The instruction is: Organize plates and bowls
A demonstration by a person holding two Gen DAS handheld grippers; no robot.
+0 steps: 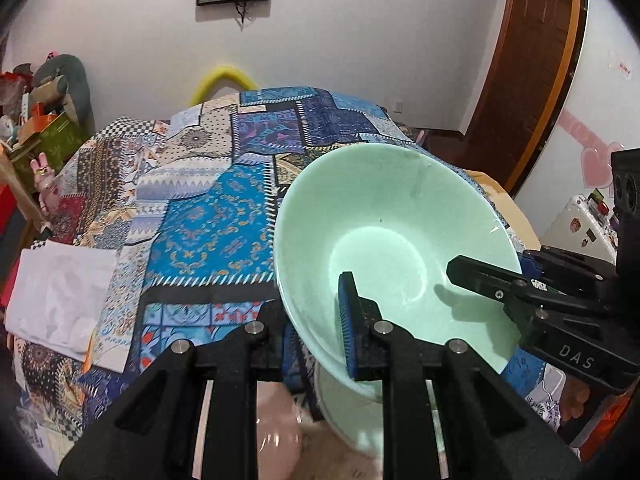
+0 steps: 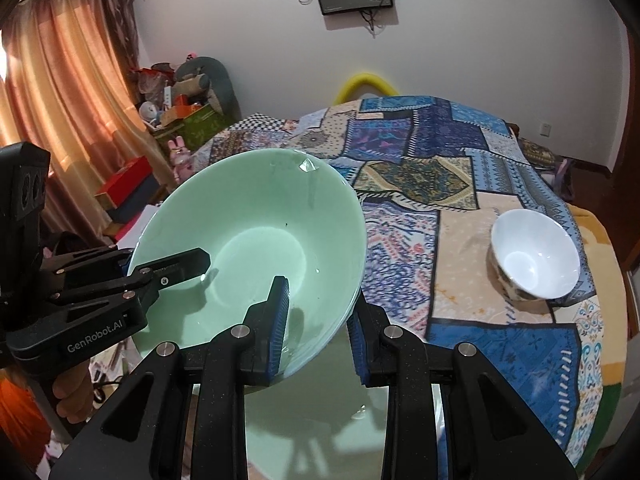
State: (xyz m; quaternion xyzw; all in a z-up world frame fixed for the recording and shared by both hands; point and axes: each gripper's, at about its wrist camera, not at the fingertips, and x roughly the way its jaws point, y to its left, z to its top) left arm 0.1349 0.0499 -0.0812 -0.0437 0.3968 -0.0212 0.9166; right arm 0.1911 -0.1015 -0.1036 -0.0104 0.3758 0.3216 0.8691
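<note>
A: Where's the wide pale-green glazed ceramic bowl [image 1: 384, 240]?

B: Off the table, tilted, above the blue patchwork tablecloth [image 1: 208, 232]. The left gripper [image 1: 316, 328] is clamped on one side of its rim, one finger inside, one outside.

A: And the right gripper [image 2: 316, 332]?

B: Clamped on the opposite rim the same way. A second pale-green dish [image 2: 320, 420] lies below, and a small white bowl [image 2: 534, 254] sits well apart on the cloth.

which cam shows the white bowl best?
Right wrist: the white bowl sits in full view on the patchwork cloth, right of the held green bowl. Left wrist doesn't show it at all.
</note>
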